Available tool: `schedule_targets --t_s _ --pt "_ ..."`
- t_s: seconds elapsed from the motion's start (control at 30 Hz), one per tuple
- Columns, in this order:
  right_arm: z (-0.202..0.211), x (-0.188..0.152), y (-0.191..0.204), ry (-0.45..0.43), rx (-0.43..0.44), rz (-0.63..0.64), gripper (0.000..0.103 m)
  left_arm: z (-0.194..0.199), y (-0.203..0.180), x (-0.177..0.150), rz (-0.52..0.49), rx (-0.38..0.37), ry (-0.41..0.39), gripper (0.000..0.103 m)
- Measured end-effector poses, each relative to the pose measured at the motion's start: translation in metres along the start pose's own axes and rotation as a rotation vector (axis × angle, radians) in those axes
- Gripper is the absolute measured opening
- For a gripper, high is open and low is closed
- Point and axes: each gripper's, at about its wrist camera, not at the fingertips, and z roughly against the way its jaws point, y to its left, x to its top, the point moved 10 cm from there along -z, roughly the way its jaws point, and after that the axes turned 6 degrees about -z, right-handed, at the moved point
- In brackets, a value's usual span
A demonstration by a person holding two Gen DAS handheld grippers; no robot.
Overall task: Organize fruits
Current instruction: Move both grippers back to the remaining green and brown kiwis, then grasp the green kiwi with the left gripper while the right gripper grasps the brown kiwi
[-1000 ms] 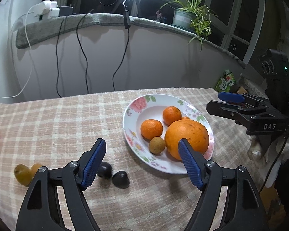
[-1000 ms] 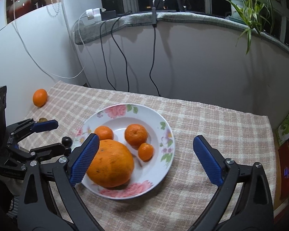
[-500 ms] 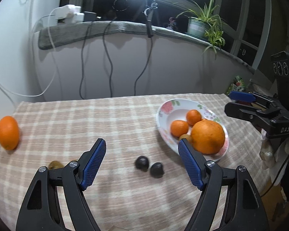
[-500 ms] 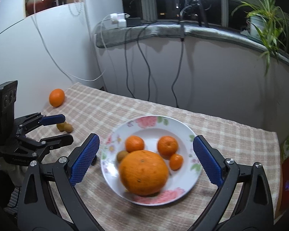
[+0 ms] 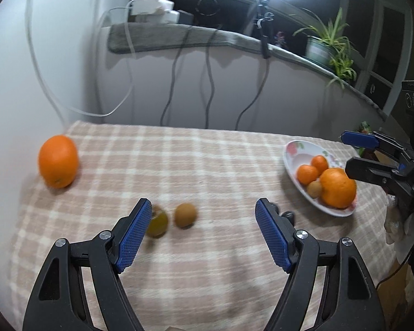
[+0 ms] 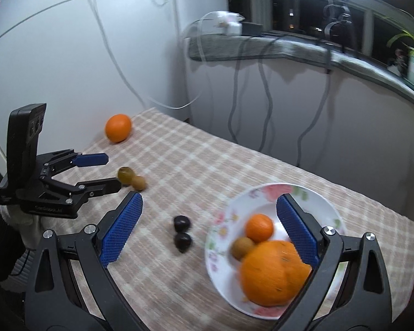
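Observation:
A floral plate (image 5: 292, 154) (image 6: 265, 193) holds a big orange (image 5: 337, 187) (image 6: 273, 273), two small oranges and a brown fruit. On the checked cloth lie a loose orange (image 5: 58, 160) (image 6: 118, 127), a green fruit (image 5: 158, 222) (image 6: 124, 174), a brown fruit (image 5: 185, 214) (image 6: 138, 183) and two dark fruits (image 6: 182, 230). My left gripper (image 5: 201, 235) (image 6: 102, 172) is open, just short of the green and brown fruits. My right gripper (image 6: 209, 229) (image 5: 356, 154) is open over the plate's left edge.
The table stands against a white wall (image 5: 27, 82) on the left and a curved low wall with hanging cables (image 5: 207, 82) behind. A potted plant (image 5: 325, 47) sits on the ledge. The table's right edge (image 6: 411, 237) lies beyond the plate.
Both grippers have swung left. The left one moved from the plate to the green and brown fruits. The loose orange has come into fuller view. Both stay open and empty.

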Motion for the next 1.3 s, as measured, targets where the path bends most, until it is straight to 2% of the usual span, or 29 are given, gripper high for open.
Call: schedule_targets --t_s 0.17,0.2,0.27,0.3,0.47,0.63,0.7,0.8,0.87,0.93,1.07,1.2,1.3 --pt "-0.022 -0.002 0.03 0.042 0.046 0.051 0.1 0.001 0.017 -0.009 0.016 0.015 0.015 0.077" --pt "-0.026 -0.003 0.035 0.05 0.054 0.059 0.099 0.001 0.019 -0.011 0.02 0.014 0.019 0.075" --pt "-0.036 -0.005 0.045 0.071 0.069 0.079 0.099 0.0 0.024 -0.016 0.029 -0.002 0.03 0.064" --pt "-0.041 -0.006 0.049 0.08 0.076 0.087 0.098 -0.001 0.025 -0.017 0.033 -0.006 0.035 0.064" --pt "-0.065 -0.015 0.071 0.148 0.113 0.127 0.086 -0.008 0.032 -0.024 0.062 -0.024 0.058 0.048" --pt "-0.084 -0.022 0.087 0.198 0.135 0.158 0.07 -0.014 0.039 -0.029 0.083 -0.038 0.075 0.04" --pt "-0.093 -0.024 0.094 0.22 0.146 0.168 0.065 -0.015 0.04 -0.029 0.088 -0.041 0.078 0.039" --pt "-0.104 -0.026 0.099 0.245 0.154 0.168 0.062 -0.018 0.042 -0.029 0.094 -0.046 0.082 0.039" --pt "-0.111 -0.024 0.101 0.26 0.17 0.144 0.061 -0.02 0.041 -0.028 0.086 -0.053 0.085 0.039" --pt "-0.118 -0.022 0.101 0.276 0.199 0.103 0.055 -0.021 0.04 -0.029 0.075 -0.055 0.087 0.039" --pt "-0.129 -0.019 0.103 0.299 0.221 0.084 0.053 -0.025 0.038 -0.029 0.068 -0.06 0.094 0.038" --pt "-0.14 -0.021 0.103 0.334 0.227 0.066 0.052 -0.03 0.039 -0.03 0.054 -0.05 0.105 0.032" --pt "-0.147 -0.023 0.101 0.353 0.239 0.039 0.047 -0.034 0.039 -0.033 0.049 -0.05 0.114 0.031"
